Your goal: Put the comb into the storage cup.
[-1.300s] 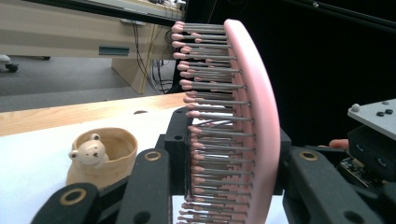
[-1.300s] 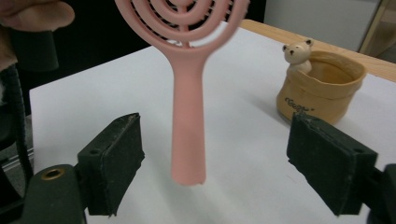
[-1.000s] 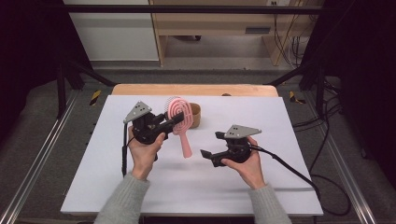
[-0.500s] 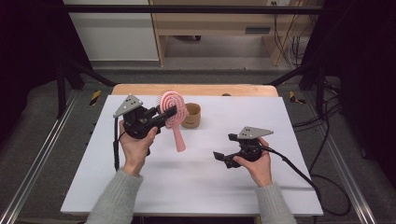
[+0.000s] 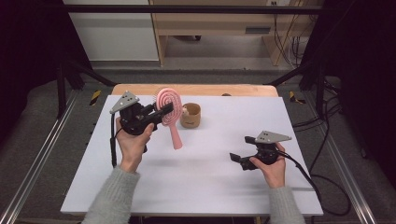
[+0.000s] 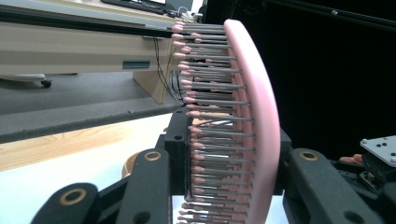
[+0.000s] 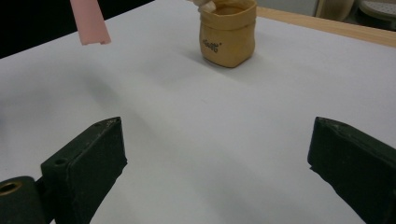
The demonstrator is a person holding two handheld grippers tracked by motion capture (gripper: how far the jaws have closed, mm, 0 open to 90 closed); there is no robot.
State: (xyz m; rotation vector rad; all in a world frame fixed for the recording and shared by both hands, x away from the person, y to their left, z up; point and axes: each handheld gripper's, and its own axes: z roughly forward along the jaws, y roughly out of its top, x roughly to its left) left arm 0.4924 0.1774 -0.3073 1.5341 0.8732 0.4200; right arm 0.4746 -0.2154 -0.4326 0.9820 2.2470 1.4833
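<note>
Left claw [image 5: 163, 112] clamped on head of pink hairbrush [image 5: 167, 105], raised above white surface [image 5: 210, 172], handle hanging down-right beside tan cup [image 5: 190, 115]. Right claw [image 5: 236, 158] spread wide, nothing between jaws, low over surface, well apart from hairbrush, facing the cup.

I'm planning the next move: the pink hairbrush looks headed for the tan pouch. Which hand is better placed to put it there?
Left, probably. The left gripper is shut on the pink hairbrush, held up right beside the tan pouch. The right gripper is open, empty and farther away.
</note>
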